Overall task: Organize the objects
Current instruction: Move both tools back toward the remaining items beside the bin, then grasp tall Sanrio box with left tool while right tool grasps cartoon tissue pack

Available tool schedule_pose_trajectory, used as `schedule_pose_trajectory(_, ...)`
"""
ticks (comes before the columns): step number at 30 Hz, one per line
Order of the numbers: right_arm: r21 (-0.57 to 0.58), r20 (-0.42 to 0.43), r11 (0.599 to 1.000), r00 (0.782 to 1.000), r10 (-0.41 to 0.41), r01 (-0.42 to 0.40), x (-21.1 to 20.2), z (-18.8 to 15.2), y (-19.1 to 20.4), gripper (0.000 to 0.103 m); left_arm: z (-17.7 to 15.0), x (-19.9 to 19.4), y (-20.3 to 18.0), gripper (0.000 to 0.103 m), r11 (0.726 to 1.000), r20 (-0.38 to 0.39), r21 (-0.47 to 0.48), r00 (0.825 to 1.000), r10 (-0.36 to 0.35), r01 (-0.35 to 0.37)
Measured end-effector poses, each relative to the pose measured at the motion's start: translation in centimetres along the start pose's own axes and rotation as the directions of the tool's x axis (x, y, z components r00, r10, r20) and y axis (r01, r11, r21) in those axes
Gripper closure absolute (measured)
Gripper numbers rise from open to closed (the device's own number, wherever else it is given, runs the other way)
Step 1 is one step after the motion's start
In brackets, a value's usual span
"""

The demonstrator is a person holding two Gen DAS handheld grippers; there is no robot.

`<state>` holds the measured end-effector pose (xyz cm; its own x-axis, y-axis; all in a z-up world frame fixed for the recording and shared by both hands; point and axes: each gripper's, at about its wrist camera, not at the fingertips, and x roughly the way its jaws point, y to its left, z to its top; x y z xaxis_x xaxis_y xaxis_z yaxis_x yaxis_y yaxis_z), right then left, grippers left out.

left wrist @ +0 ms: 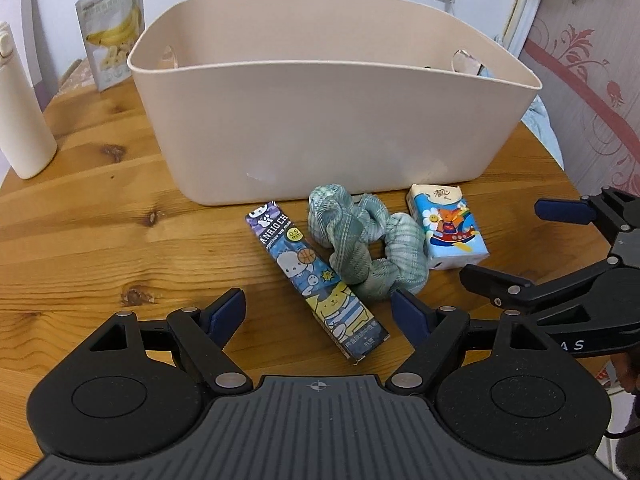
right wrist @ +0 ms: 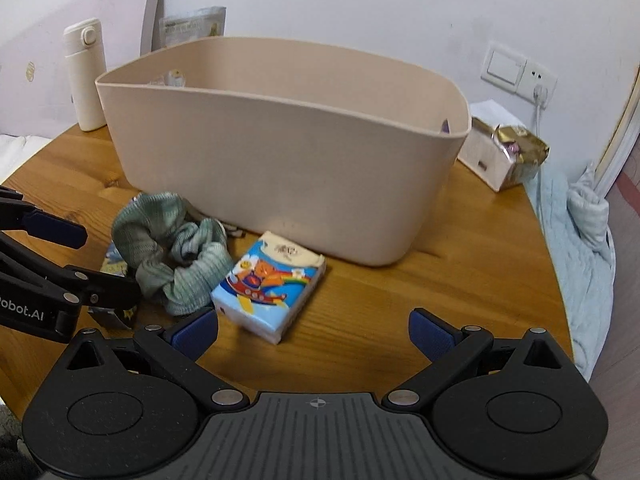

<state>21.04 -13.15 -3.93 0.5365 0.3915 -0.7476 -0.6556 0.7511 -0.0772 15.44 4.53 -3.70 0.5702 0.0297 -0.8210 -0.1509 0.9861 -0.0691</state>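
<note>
- I am holding my left gripper (left wrist: pixel 318 314) low over the wooden table (left wrist: pixel 100 216), its blue-padded fingers spread wide and gripping nothing.
- The near end of the cartoon-printed pen box (left wrist: pixel 316 282) is lying between those spread fingers; the box is resting flat on the table, slanting away toward the beige basket (left wrist: pixel 320 128).
- A green scrunchie (left wrist: pixel 364 240) is sitting just right of the pen box, touching its long side, with the right finger's pad close to the scrunchie's near edge.
- A small tissue pack (left wrist: pixel 448 226) with a rainbow print is lying right of the scrunchie, touching it or nearly so, just in front of the basket's wall.
- I am holding my right gripper (right wrist: pixel 314 330) open too, fingers wide apart with only bare table between them; the tissue pack (right wrist: pixel 270 284) is sitting just ahead, toward the left finger.
- In the right wrist view the scrunchie (right wrist: pixel 176 252) is bunched left of the pack, and the left gripper is reaching in from the left edge over the pen box, most of which is hidden.
- The basket (right wrist: pixel 280 160) is standing upright behind all three items; I cannot tell what is lying in it.
- A white bottle (left wrist: pixel 22 120) and a banana-print snack bag (left wrist: pixel 112 32) are standing to the left of the basket.
</note>
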Motion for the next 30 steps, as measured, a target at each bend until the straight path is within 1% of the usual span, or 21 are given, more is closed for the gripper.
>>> schedule_pose_trajectory(5, 0.019, -0.007, 1.000, 1.000, 0.004, -0.004, 0.8, -0.3, 0.1, 0.000, -0.2, 0.6, 0.4, 0.021, 1.000, -0.026, -0.001, 1.000, -0.004, 0.004)
schedule_pose_trajectory(10, 0.027, -0.017, 1.000, 1.000, 0.007, -0.006, 1.6, -0.4, 0.5, 0.000, -0.4, 1.0, 1.2, 0.021, 1.000, -0.038, -0.005, 0.999, 0.016, -0.016)
schedule_pose_trajectory(13, 0.033, -0.018, 0.999, 1.000, 0.009, -0.008, 2.0, -0.4, 0.7, 0.000, -0.4, 1.1, 1.6, 0.021, 0.999, -0.031, 0.005, 0.999, 0.035, -0.035)
schedule_pose_trajectory(19, 0.054, -0.013, 0.998, 1.000, 0.009, -0.008, 2.6, -0.3, 1.2, 0.000, 0.0, 1.5, 2.2, 0.022, 0.999, -0.007, 0.008, 0.999, 0.039, -0.039)
schedule_pose_trajectory(21, 0.068, -0.005, 0.998, 1.000, -0.009, 0.009, 2.8, -0.1, 1.2, 0.000, 0.0, 1.6, 2.2, 0.022, 0.999, 0.003, 0.014, 0.999, 0.043, -0.044)
schedule_pose_trajectory(24, 0.104, 0.010, 0.994, 0.999, -0.034, 0.033, 3.2, 0.0, 0.8, 0.000, 0.1, 1.8, 2.1, 0.028, 0.997, 0.021, 0.041, 0.998, 0.062, -0.063)
schedule_pose_trajectory(26, 0.133, 0.014, 0.991, 1.000, -0.023, 0.021, 3.5, 0.0, 0.5, 0.000, 0.1, 1.8, 2.2, 0.037, 0.996, 0.037, 0.054, 0.997, 0.069, -0.071)
schedule_pose_trajectory(27, 0.146, 0.016, 0.989, 1.000, -0.016, 0.013, 3.7, 0.0, 0.3, 0.000, 0.1, 1.8, 2.2, 0.039, 0.996, 0.041, 0.053, 0.997, 0.066, -0.069)
schedule_pose_trajectory(29, 0.153, 0.025, 0.988, 1.000, -0.017, 0.013, 3.7, -0.1, 0.3, 0.001, 0.2, 1.7, 2.5, 0.051, 0.996, 0.048, 0.052, 0.997, 0.066, -0.068)
schedule_pose_trajectory(30, 0.152, 0.027, 0.988, 1.000, -0.015, 0.011, 3.7, -0.2, 0.4, 0.002, 0.3, 1.7, 2.6, 0.052, 0.996, 0.051, 0.052, 0.997, 0.066, -0.068)
